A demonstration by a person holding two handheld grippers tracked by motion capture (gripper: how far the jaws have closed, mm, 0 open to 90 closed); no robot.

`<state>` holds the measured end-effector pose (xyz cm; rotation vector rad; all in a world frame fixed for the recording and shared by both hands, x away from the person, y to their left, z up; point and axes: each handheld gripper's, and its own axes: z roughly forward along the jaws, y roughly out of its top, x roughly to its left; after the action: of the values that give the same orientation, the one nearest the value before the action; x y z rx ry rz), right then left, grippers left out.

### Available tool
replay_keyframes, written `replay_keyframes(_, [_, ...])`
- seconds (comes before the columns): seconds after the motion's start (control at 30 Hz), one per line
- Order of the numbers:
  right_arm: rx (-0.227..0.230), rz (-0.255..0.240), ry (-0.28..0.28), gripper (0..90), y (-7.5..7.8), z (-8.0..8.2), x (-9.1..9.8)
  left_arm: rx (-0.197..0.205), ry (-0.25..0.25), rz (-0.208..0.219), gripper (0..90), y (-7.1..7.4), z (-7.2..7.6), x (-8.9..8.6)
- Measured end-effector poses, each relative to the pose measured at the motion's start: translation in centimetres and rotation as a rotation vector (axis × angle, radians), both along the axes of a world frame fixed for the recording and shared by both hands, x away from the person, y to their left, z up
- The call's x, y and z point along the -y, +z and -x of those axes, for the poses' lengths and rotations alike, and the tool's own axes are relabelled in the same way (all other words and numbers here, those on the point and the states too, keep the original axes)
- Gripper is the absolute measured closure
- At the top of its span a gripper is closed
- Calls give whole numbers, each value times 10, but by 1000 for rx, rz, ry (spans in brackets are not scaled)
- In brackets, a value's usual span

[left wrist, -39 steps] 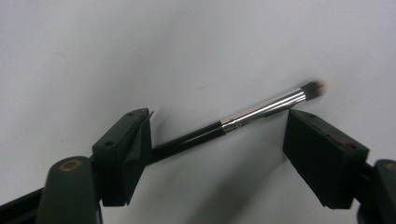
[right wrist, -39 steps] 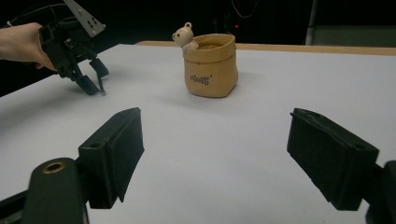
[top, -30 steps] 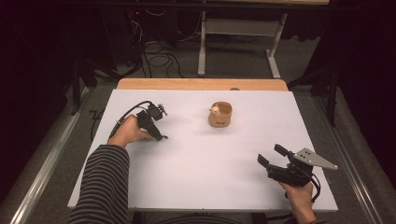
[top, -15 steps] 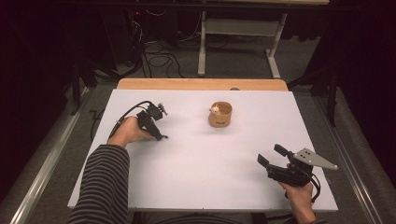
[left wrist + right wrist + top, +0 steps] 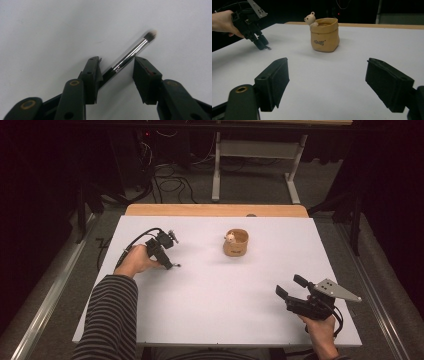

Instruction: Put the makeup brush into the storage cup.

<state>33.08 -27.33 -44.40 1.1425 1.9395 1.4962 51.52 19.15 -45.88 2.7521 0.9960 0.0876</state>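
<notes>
Left gripper [image 5: 117, 72] half-closed, closing around a brush [image 5: 130, 53] (pads not yet touching); right gripper [image 5: 327, 85] wide, bare table [image 5: 210, 300] ahead.

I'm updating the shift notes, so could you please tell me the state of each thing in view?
Left gripper: jaws have just been closing, either side of the brush, not yet clamped.
Brush: lying flat on the table, between those jaws.
Right gripper: open wide, holding nothing.
Tan pot: upright, open-topped, untouched.
Bear figure: perched at the pot's rim.
Table: white, bare surface.
</notes>
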Motion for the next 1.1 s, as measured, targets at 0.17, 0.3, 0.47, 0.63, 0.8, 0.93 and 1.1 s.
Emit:
replay_keyframes(0.17, [-1,0,1,202,0,0,0,-7,-9,-3,667,0,0,-1])
replay_keyframes(0.3, [-1,0,1,202,0,0,0,-12,-15,-7,725,1,0,-1])
replay_keyframes(0.47, [-1,0,2,202,0,0,0,-18,-23,-15,795,1,0,-1])
replay_keyframes(0.63, [-2,0,2,202,0,0,0,-24,-23,-14,826,1,0,0])
replay_keyframes(0.8, [-4,2,3,203,0,0,0,-28,-19,-13,829,1,0,-1])
replay_keyframes(0.93, [-4,4,3,203,0,-1,-1,-38,-18,-14,831,2,0,-2])
replay_keyframes(1.1, [-6,3,3,203,0,0,-1,-36,-18,-21,833,2,0,-1])
